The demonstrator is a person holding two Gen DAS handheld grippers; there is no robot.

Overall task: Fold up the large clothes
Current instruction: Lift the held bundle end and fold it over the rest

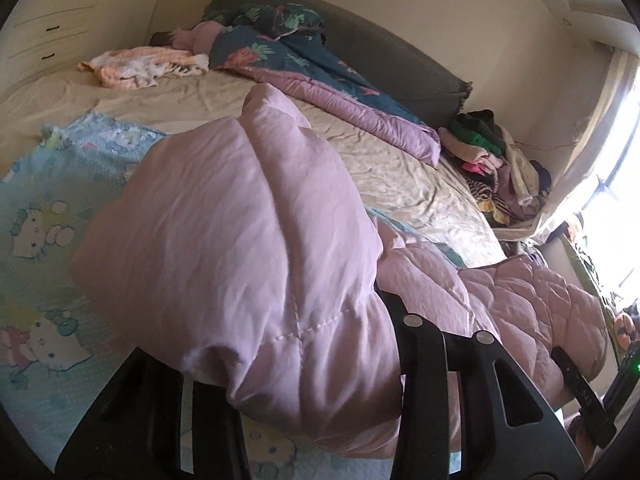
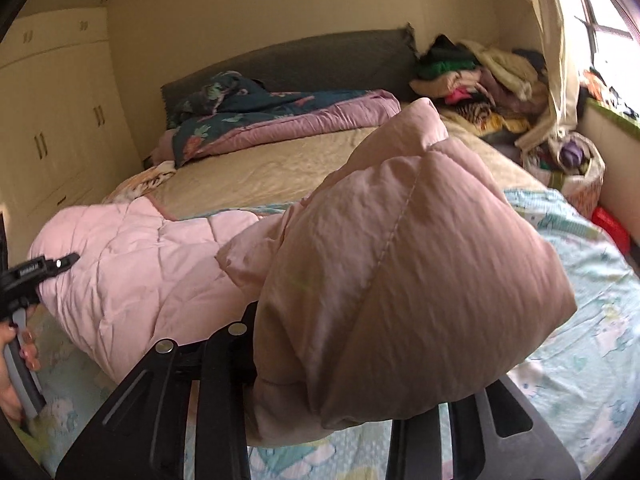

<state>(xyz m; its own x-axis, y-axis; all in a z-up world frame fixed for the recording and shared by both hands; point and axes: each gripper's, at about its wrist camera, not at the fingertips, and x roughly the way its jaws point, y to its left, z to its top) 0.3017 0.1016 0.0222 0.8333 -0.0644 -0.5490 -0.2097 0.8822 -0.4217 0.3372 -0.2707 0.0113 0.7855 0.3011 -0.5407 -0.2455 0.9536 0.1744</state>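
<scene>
1. Left gripper (image 1: 304,364): clamped on a bunched corner of the pink quilted comforter (image 1: 240,248), fabric bulging up between the fingers.
2. Right gripper (image 2: 332,384): likewise gripping another bunched corner of the same comforter, raised off the bed.
3. Rest of the comforter sags between the two grippers, resting on the light-blue cartoon-print sheet (image 1: 36,216).
4. Background: beige mattress cover (image 2: 248,168), teal floral blanket (image 1: 280,48) along the grey headboard (image 2: 304,60), clothes pile (image 2: 472,76) near the window.
</scene>
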